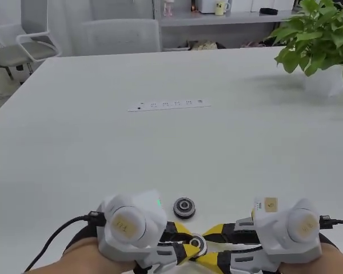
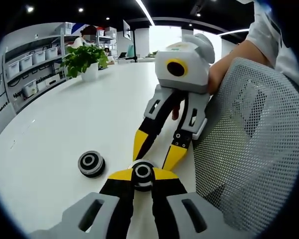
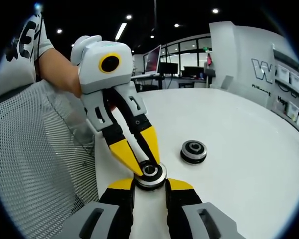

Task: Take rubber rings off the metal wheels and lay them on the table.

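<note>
head view: a small metal wheel with black rubber ring (image 1: 195, 245) is at the white table's (image 1: 160, 160) near edge. left gripper view: the left gripper (image 2: 142, 175) clamps it. right gripper view: the right gripper (image 3: 150, 182) does too; let 1 hold, 1 peel.

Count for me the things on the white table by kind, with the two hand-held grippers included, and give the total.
Metal wheels: 2 (loose wheel, held wheel)
Grippers: 2 (left, right)
Power strip: 1
Potted plant: 1
Total: 6
</note>
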Motion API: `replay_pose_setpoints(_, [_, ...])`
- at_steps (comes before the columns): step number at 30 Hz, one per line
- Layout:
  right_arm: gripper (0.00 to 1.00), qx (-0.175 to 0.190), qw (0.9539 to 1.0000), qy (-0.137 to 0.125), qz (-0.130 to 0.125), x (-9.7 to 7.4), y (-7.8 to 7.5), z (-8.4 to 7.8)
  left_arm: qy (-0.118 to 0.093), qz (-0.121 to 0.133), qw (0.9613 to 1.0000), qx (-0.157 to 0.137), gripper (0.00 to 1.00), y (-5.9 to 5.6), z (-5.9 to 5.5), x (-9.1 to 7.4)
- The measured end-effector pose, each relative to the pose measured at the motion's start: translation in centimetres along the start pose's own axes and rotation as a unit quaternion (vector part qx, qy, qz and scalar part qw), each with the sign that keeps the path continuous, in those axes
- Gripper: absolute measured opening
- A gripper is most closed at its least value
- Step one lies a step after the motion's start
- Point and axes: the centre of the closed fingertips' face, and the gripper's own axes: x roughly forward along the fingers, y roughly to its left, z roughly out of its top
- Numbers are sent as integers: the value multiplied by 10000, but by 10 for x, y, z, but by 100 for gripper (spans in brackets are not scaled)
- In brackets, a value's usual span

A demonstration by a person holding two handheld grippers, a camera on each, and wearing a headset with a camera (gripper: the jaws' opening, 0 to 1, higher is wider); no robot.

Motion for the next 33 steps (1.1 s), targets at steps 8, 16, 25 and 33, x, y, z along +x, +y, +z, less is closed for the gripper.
replay_pose_setpoints(8, [20,12,10000,-1,-41,-1,-2,-2,-4,6,10000,-9,8,0,0,0])
replay_pose_setpoints(16, [10,153,9997,155,-80,-3,-3,-10,-7,7,10000,-13,8,0,0,0])
replay_pose_setpoints(25, [5,208,9995,208,-102,-3,-4,-11,-1,28,10000,-28,8,0,0,0])
replay_pose_setpoints(33, [0,407,9989,205,-144,-3,-6,-12,1,40,10000,-21,8,0,0,0])
